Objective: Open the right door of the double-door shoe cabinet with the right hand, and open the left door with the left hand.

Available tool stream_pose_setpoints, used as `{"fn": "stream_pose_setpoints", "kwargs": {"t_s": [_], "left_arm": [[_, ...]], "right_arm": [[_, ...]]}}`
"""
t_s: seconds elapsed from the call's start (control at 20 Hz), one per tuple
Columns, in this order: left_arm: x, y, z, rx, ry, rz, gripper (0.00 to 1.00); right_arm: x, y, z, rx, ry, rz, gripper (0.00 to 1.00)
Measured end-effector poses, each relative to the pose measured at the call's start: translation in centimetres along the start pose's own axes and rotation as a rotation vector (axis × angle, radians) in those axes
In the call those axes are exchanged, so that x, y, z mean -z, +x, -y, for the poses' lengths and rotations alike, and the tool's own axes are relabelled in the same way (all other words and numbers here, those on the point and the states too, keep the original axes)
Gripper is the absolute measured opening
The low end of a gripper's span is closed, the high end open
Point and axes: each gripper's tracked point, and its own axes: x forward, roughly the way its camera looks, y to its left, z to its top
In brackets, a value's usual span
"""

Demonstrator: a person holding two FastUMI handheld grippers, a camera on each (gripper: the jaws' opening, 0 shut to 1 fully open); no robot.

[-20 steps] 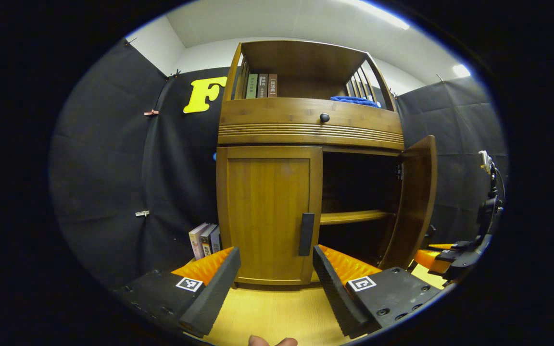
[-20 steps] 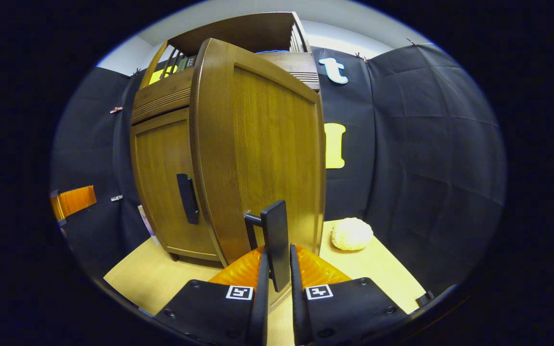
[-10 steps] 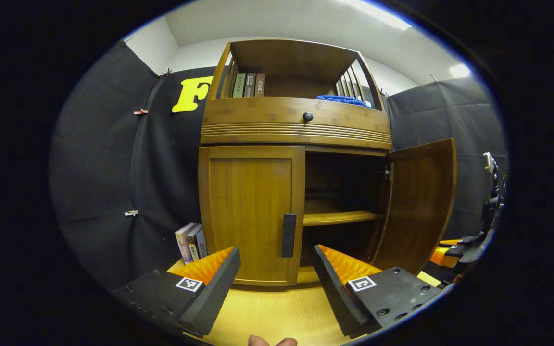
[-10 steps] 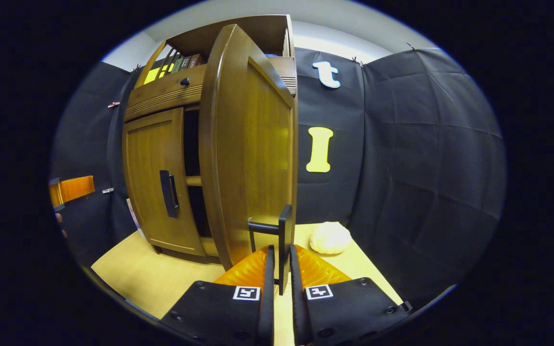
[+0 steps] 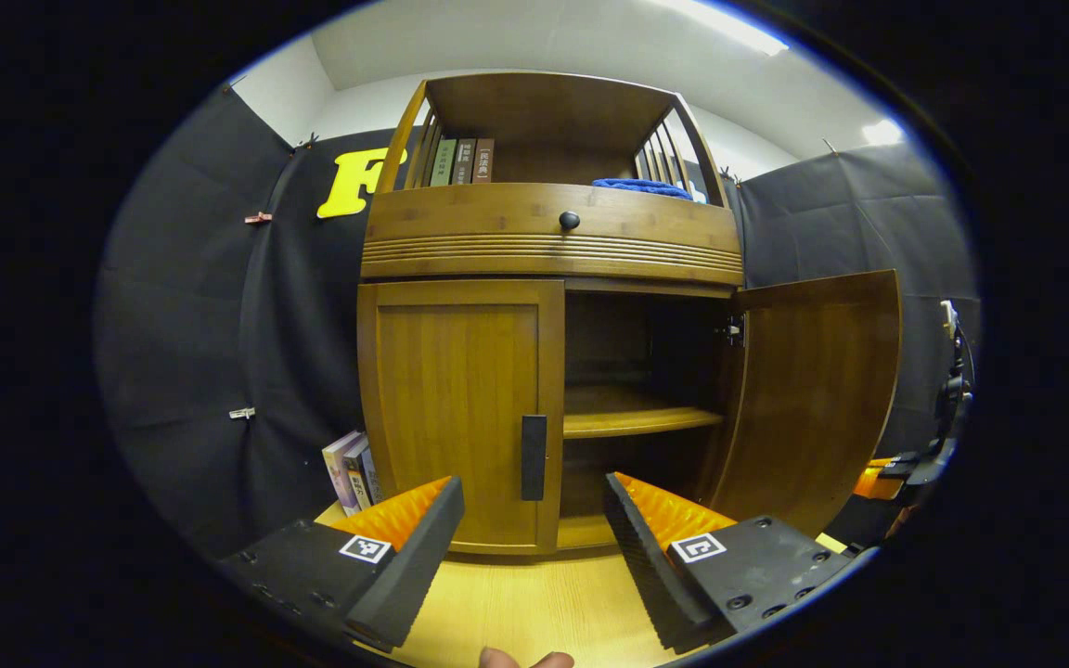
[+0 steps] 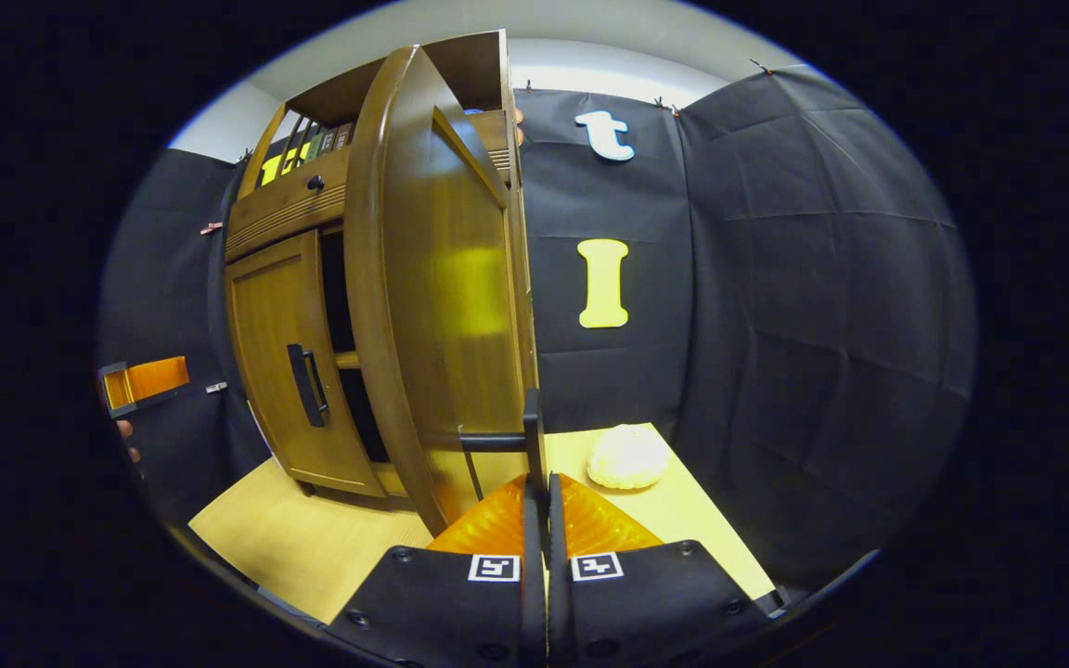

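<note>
The right door (image 5: 813, 399) of the shoe cabinet (image 5: 553, 241) is standing wide open, its front facing away in the left gripper view. The right claw (image 6: 539, 520) is gripping the door's black handle (image 6: 532, 436), fingers clenched on it; the handle's lower end is hiding between them. The left door (image 5: 456, 408) is sitting closed, its handle (image 5: 534, 457) untouched. The left claw (image 5: 534, 547) is hanging released before it, above the yellow surface (image 5: 525, 603). The cabinet's dark inside is showing one shelf (image 5: 632, 422).
</note>
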Motion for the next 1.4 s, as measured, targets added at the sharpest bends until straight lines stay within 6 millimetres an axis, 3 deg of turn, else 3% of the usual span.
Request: {"fn": "stream_pose_setpoints", "kwargs": {"t_s": [0.25,0.45,0.65,0.85,1.0,1.15,1.2,1.25,1.35,1.4], "left_arm": [[0.2,0.7,1.1,0.012,0.003,-0.006,0.94],[0.2,1.8,1.8,0.025,0.001,-0.011,0.94],[0.4,3.2,2.4,0.05,-0.002,-0.011,0.94],[0.7,5.2,2.6,0.067,0.012,-0.006,0.96],[1.5,7.3,2.3,0.065,0.026,-0.008,0.94],[2.2,9.9,1.5,0.048,0.025,-0.009,0.94],[2.4,10.9,1.2,0.044,0.024,-0.011,0.94],[2.6,11.9,1.0,0.037,0.021,-0.013,0.94],[3.0,14.0,0.4,0.033,0.013,-0.015,0.94],[3.3,15.0,0.2,0.03,0.007,-0.021,0.93]], "right_arm": [[-0.2,-0.6,0.8,-0.004,0.011,-0.001,0.06],[-0.2,-1.0,4.0,0.093,0.009,0.032,0.07],[0.0,-2.0,4.2,0.117,0.006,0.036,0.12],[-0.8,-3.2,5.0,0.201,-0.045,0.061,0.32],[-2.3,-5.2,5.4,0.278,-0.062,0.115,0.66],[-2.9,-6.7,3.9,0.281,-0.011,0.154,1.0],[-2.9,-7.3,3.4,0.285,-0.005,0.156,0.93],[-2.9,-7.7,2.7,0.277,0.004,0.154,1.0],[-2.8,-8.4,1.2,0.268,0.006,0.151,0.93],[-2.9,-8.6,0.3,0.252,0.001,0.154,0.98]]}}
